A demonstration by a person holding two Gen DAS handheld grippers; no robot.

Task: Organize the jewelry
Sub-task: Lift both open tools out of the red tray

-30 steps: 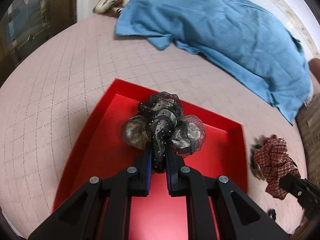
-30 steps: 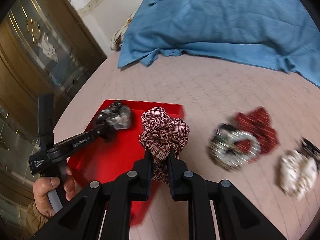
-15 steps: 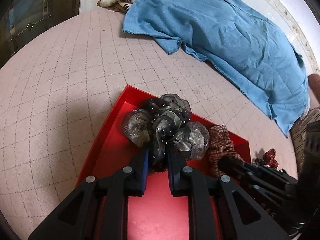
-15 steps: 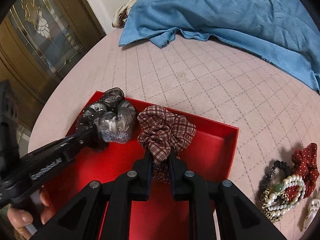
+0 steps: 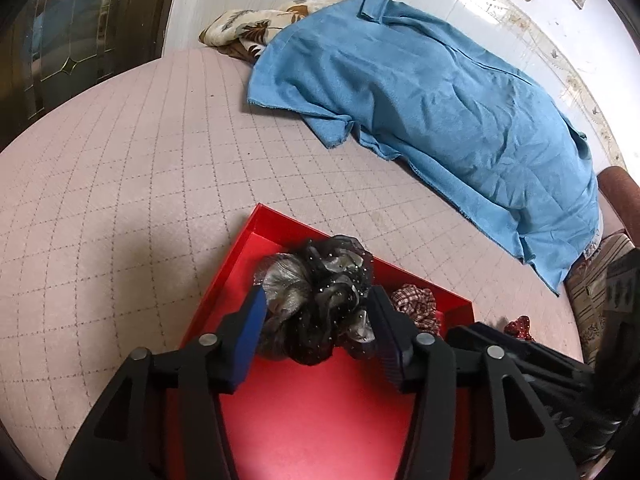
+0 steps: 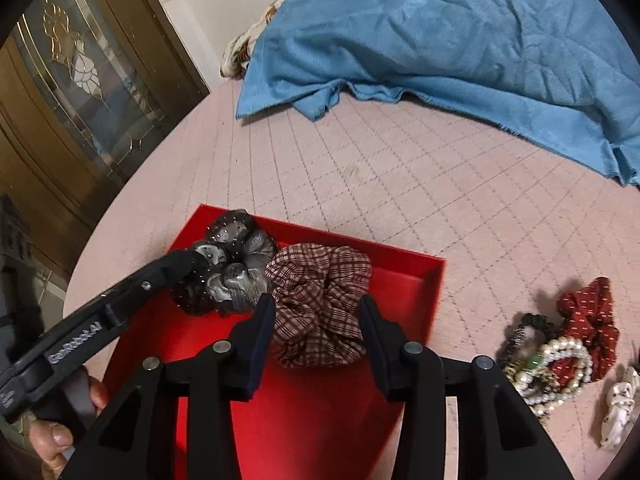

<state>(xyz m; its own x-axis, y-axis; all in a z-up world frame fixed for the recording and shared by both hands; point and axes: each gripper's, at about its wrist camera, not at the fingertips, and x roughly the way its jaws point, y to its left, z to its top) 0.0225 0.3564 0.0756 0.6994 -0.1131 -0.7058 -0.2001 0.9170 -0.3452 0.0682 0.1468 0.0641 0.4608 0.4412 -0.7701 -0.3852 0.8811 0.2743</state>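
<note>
Red tray (image 6: pixel 430 280) lies nearest us; our left gripper (image 5: pixel 318 322) and right gripper (image 6: pixel 316 324) have just been opening, jaws spread around the grey scrunchie (image 5: pixel 316 300) and plaid scrunchie (image 6: pixel 320 300) resting inside; beyond, a blue cloth (image 6: pixel 440 32).

Both the left gripper (image 5: pixel 318 328) and the right gripper (image 6: pixel 316 326) point steeply down, jaws just opened, gripping nothing.

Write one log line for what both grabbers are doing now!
left gripper: opening, grey scrunchie between | right gripper: opening, plaid scrunchie between | both in red tray
</note>
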